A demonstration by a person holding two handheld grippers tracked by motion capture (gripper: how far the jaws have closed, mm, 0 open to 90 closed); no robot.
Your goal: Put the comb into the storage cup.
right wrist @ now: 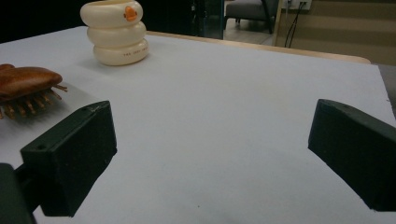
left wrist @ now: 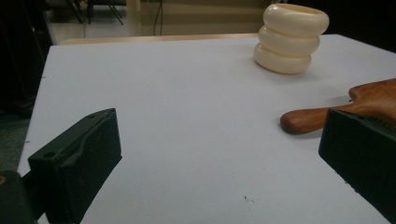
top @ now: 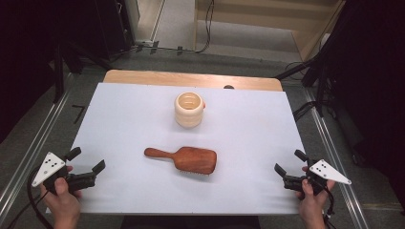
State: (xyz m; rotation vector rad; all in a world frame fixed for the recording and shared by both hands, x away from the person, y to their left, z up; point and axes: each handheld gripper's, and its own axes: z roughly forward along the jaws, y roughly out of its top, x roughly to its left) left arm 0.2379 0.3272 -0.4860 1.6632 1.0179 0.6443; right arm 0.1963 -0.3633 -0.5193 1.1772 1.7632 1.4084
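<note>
hairbrush (top: 184, 159) reddish-brown | cup (top: 189, 109) cream, orange mark | table (top: 248, 129) white

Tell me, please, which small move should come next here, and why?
Probably ease the left gripper toward the hairbrush handle: both grippers are open and empty, the brush lies bristles-down with its handle pointing left, and the cream cup stands behind it.

Open table, two things in the middle

The white table top (top: 119, 124) lies bare along both sides and across the near edge, so the left gripper (top: 87, 161) and the right gripper (top: 290, 162), both with jaws wide apart and empty, have free room ahead of them. The wooden hairbrush (top: 184, 159) lies flat across the centre, bristles down, its handle pointing toward the left side. Behind it, well apart, stands the cream ribbed cup (top: 189, 109), upright, with a clear strip of table between the two.
</note>
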